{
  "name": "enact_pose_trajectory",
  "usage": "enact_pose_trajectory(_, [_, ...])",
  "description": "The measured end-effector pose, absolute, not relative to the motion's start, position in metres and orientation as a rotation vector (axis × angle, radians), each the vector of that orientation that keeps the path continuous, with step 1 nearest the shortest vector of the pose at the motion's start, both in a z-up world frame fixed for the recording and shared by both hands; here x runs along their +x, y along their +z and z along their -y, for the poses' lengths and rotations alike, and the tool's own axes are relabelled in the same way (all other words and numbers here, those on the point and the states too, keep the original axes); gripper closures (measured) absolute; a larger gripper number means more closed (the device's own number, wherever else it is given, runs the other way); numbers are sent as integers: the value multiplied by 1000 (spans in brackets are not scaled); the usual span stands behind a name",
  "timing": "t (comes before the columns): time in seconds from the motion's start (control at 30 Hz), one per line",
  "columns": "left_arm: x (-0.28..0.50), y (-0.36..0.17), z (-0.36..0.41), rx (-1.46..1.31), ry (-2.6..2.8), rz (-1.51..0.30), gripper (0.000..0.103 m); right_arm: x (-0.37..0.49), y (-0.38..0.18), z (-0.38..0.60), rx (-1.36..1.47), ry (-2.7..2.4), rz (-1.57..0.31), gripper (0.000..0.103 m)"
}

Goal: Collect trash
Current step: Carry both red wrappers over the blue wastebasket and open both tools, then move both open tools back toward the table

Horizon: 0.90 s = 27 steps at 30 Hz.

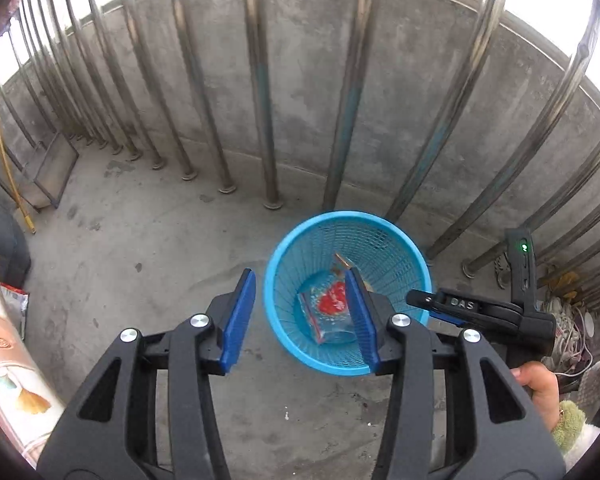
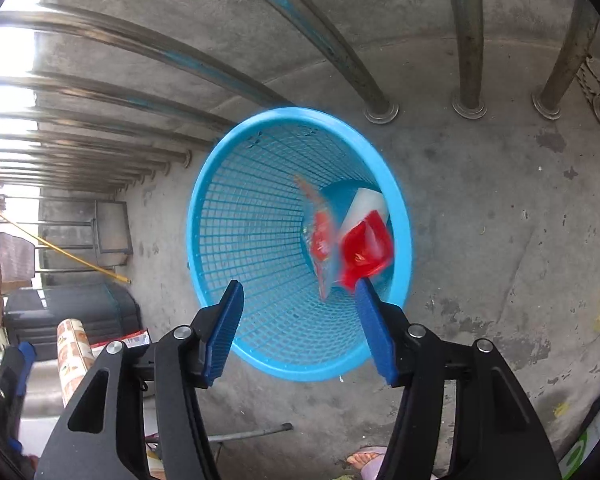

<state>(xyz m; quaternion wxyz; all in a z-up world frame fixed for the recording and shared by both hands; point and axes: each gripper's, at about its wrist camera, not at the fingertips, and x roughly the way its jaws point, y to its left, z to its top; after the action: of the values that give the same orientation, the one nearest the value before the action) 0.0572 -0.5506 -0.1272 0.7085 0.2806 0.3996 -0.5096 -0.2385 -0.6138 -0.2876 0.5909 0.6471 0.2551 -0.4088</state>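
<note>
Nearest the lens, the left hand-held gripper [image 1: 300,316] stands about half open with nothing between its blue pads, hovering over the floor at the near left edge of the blue mesh basket [image 1: 276,320]; the right hand-held gripper [image 2: 300,328] likewise gapes moderately wide and empty, pointed down into the basket's mouth; no earlier picture is at hand, so only this can be told. Inside the basket lies the trash: a clear wrapper with red print [image 1: 330,308] and a red and white packet [image 2: 366,240], the latter blurred in the right wrist view and seemingly in mid-fall, so I judge both pieces as good as delivered. Risks from here: the light basket could tip if a pad clips its rim, since the right pad sits very close to the near edge; a flimsy wrapper might catch on the mesh wall or be blown out, the place being open to the air. Around it: a bare concrete floor [image 1: 160,280], a row of steel railing bars [image 1: 260,100] just beyond the basket on the far side, a metal frame [image 1: 54,172] leaning far left, a patterned roll [image 1: 4,360] near left, and shoes and clutter [image 1: 560,312] at right; the bars hem in any far-side approach; the person's hand [image 1: 540,392] grips the right tool.
</note>
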Motion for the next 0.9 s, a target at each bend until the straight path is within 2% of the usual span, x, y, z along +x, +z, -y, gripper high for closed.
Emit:
enact_pose_trajectory(0.17, [58,-94,518,581,-1100,-844,56,-242,-265,598,1456,-924,-539,44])
enact_pose_trajectory(0.23, [54,-71,499,564,-1084,-811,51,-243,-247,591,1421,-915,-509,40])
enact_pose_trajectory(0.37, [44,-22,445,497,-1055,-748,44,-238,-201,574,1336,-861,-455,34])
enact_pose_trajectory(0.53, [30,27,360,405,-1028,-682,38,-214,-144,548,1212,-763,-489,32])
enact_pose_trajectory(0.67, [15,45,284,368,-989,-642,35,-185,-105,522,1127,-660,-554,31])
enact_pose_trajectory(0.9, [18,50,134,237,-779,-698,35,-127,-48,463,975,-452,-626,28])
